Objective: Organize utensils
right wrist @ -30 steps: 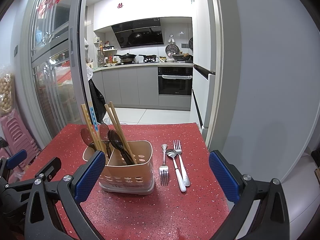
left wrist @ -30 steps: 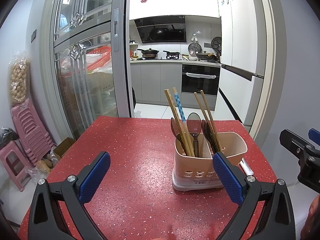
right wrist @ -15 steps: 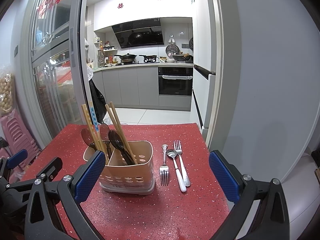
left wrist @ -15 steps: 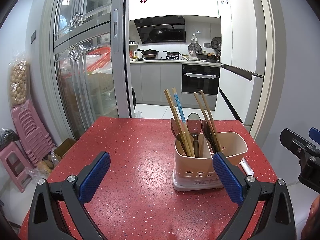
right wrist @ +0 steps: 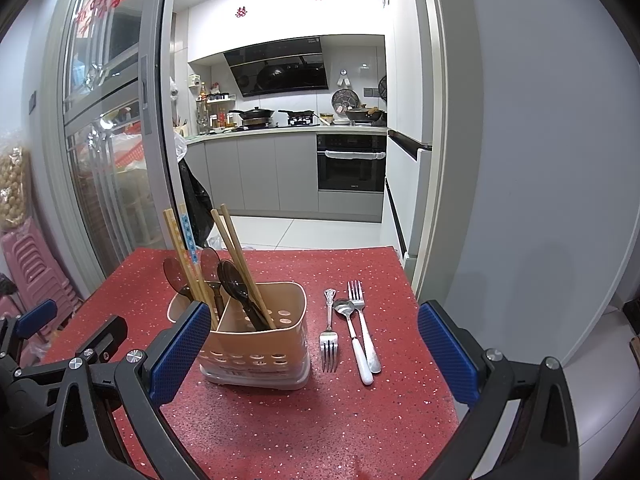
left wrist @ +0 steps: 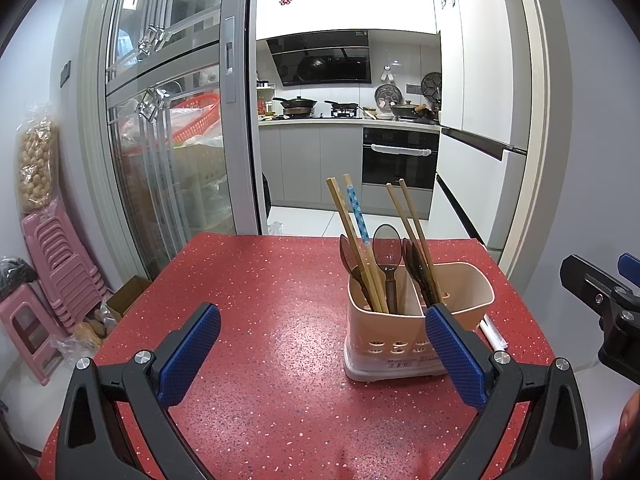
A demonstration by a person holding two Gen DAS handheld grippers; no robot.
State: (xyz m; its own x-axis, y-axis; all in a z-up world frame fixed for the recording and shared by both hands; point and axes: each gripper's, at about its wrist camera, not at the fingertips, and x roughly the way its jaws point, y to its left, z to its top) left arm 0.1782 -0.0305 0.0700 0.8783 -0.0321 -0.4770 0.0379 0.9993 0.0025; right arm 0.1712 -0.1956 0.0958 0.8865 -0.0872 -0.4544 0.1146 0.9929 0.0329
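Red speckled table [right wrist: 360, 264] carries a beige plastic utensil holder [right wrist: 260, 344] with two compartments. The left compartment holds wooden chopsticks [right wrist: 182, 256], one with a blue dotted band, and dark spoons [right wrist: 210, 266]. The right compartment holds a second pair of chopsticks [right wrist: 236, 256] and dark spoons leaning against the divider.

On the table just right of the holder lie three metal utensils, side by side and parallel: a fork [right wrist: 329, 332] with tines toward the camera, a spoon [right wrist: 352, 336] with a white handle, and a second fork [right wrist: 362, 320] with tines pointing away.

Left gripper [left wrist: 320, 356]: jaws spread wide, empty, held above the table in front of the holder. Right gripper [right wrist: 312, 352]: jaws spread wide, empty, held above the table with the holder and the loose utensils between its blue pads [right wrist: 444, 356].
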